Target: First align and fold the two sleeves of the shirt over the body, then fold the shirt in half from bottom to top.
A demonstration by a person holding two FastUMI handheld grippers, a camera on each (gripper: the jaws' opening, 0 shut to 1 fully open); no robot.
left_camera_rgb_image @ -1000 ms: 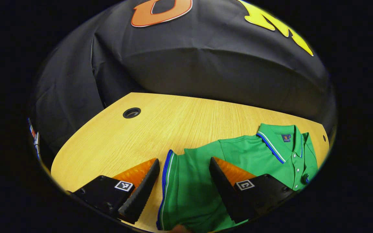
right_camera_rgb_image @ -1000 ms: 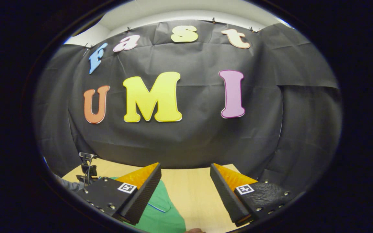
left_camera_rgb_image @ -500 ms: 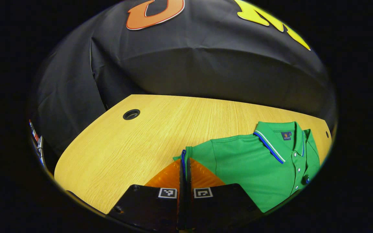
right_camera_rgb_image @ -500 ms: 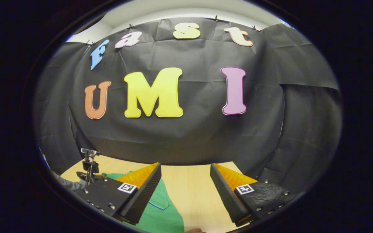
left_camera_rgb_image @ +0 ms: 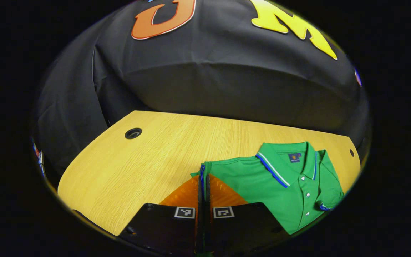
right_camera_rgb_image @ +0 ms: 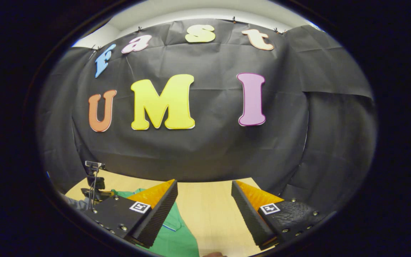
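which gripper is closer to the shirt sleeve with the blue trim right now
Left. The left gripper is shut on the blue-trimmed sleeve. The right gripper is open above the table, beside the shirt.

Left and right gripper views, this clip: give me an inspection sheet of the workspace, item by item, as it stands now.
Surface: wooden table, with a round grommet hole near its far left.
Job's things: green polo shirt lying on the table, collar and button placket showing; the blue-trimmed sleeve cuff is pinched and raised.
Clutter: nothing seen on the table besides the shirt.
Grippers: left gripper closed on the sleeve cuff; right gripper open, over the shirt's edge and bare table, holding nothing.
Cables: nothing seen.
Surroundings: black cloth wall behind the table; a small dark device on a stand at the left in the right gripper view.
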